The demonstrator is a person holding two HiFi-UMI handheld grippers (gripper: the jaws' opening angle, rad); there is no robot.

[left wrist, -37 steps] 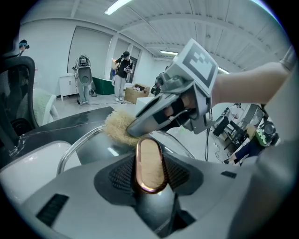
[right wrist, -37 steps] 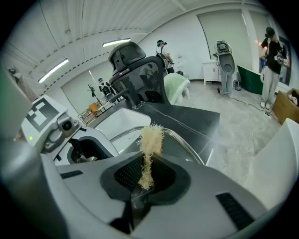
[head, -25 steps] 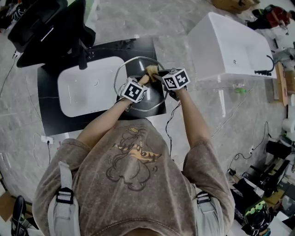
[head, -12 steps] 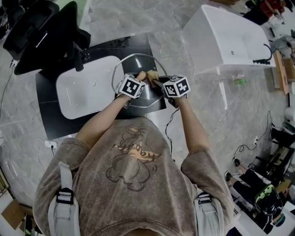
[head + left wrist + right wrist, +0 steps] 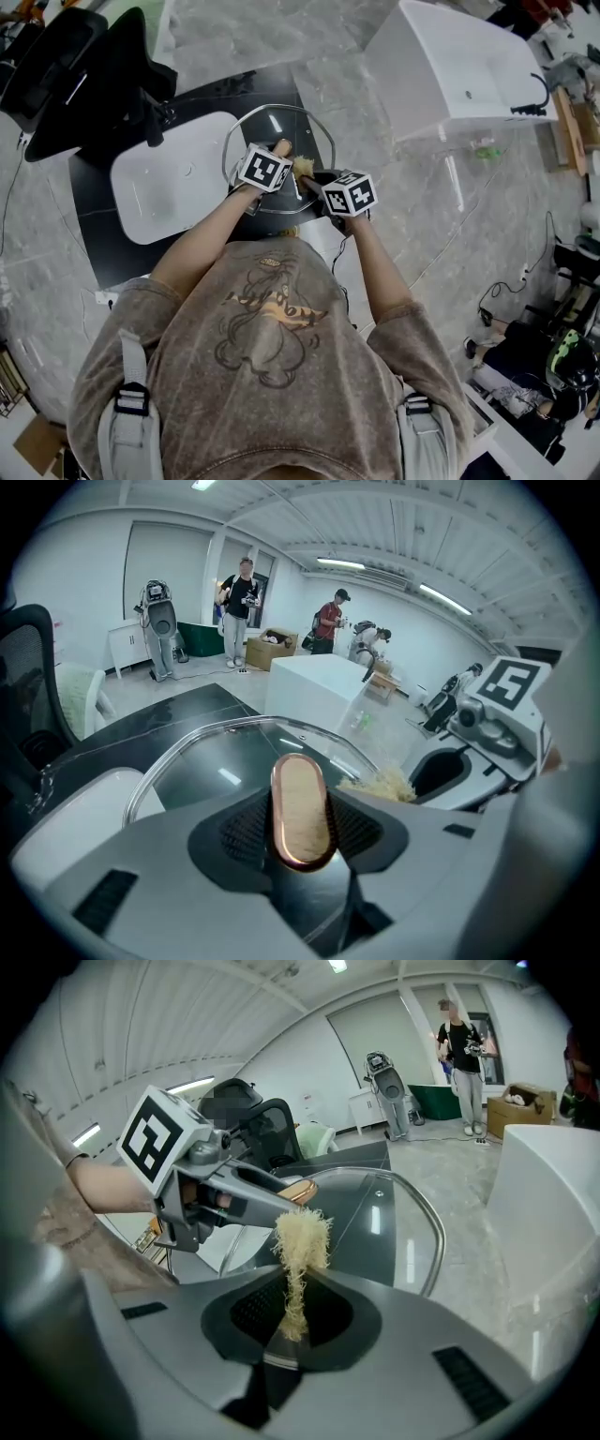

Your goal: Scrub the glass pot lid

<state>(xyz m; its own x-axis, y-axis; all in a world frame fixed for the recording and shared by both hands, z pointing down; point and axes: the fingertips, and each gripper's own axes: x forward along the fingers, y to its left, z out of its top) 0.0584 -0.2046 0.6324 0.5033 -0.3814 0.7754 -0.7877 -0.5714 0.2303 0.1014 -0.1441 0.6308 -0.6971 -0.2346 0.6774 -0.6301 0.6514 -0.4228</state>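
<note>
Left gripper [image 5: 302, 829] is clamping the tan oval knob [image 5: 302, 794] of the one round glass pot lid [image 5: 281, 122], holding it at the black countertop's [image 5: 94, 244] right end, beside the white basin [image 5: 159, 178]. Right gripper [image 5: 295, 1314] is pinching the single pale fibrous scrubber [image 5: 302, 1237], having just dragged it across the glass toward the person: scrubbing likely mid-stroke.

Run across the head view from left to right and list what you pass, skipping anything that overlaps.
In order: black chair → white basin → left gripper → right gripper → white box.
</note>
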